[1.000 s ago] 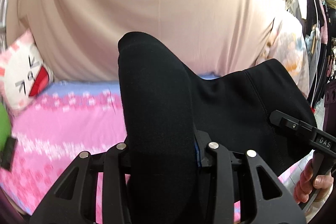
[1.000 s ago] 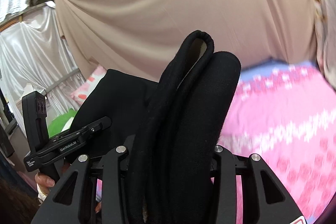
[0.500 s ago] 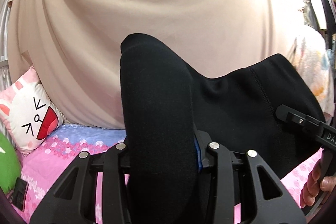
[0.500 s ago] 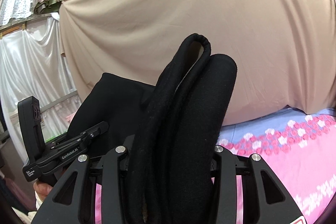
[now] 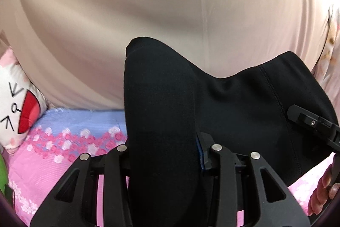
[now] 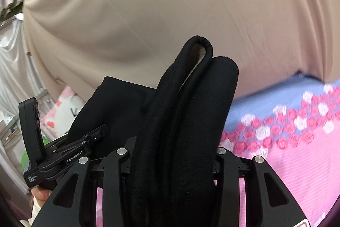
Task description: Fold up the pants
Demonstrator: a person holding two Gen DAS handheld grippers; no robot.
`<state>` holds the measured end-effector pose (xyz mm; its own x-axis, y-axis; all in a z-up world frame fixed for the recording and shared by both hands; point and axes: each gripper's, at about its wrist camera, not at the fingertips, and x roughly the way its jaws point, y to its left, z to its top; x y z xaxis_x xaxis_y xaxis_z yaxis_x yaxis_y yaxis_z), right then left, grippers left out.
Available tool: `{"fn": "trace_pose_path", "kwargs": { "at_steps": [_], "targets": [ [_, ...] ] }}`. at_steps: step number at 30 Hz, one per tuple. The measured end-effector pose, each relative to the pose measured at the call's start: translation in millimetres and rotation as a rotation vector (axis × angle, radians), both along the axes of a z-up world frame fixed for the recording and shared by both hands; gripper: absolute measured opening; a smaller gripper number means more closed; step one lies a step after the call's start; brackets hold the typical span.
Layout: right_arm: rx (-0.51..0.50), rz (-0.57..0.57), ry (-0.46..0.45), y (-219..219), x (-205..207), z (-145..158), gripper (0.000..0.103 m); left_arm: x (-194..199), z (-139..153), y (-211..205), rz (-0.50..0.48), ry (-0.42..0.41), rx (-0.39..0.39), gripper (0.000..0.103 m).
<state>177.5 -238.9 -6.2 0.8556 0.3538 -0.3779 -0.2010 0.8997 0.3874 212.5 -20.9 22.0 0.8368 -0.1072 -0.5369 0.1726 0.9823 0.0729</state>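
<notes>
The black pants (image 5: 244, 112) hang stretched between my two grippers above the bed. In the left wrist view, my left gripper (image 5: 163, 148) is shut on a thick bunched fold of them that stands up between its fingers and hides the fingertips. My right gripper (image 5: 314, 127) shows at the right edge, with a hand (image 5: 325, 190) on its handle. In the right wrist view, my right gripper (image 6: 172, 152) is shut on a doubled, rolled edge of the pants (image 6: 187, 120). My left gripper (image 6: 80, 146) sits at the lower left beside the cloth.
A pink bedspread (image 6: 286, 163) with rose print and a blue band lies below. A beige curtain (image 5: 170, 14) fills the background close ahead. A white rabbit-face pillow (image 5: 14, 107) leans at the left by the curtain. Something green (image 5: 2, 173) pokes in at the left edge.
Both grippers have carried the pants forward toward the beige curtain and slightly lower. The curtain now looms larger and the pillow sits closer. Both grips are unchanged.
</notes>
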Motion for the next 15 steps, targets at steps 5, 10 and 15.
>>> {"fn": "trace_pose_path", "kwargs": {
  "at_steps": [5,10,15],
  "targets": [
    [0.006,-0.014,0.107,-10.6,26.9,-44.9,0.039,24.7,-45.4,-0.2,-0.003,0.091,0.008,0.036],
    [0.000,-0.036,0.219,-22.7,48.8,-89.2,0.040,42.4,-86.2,-5.0,-0.006,0.168,0.030,0.036],
    [-0.008,-0.063,0.267,-32.4,55.9,-112.1,0.048,45.9,-106.8,-3.1,0.013,0.163,0.057,0.041]
  ]
}}
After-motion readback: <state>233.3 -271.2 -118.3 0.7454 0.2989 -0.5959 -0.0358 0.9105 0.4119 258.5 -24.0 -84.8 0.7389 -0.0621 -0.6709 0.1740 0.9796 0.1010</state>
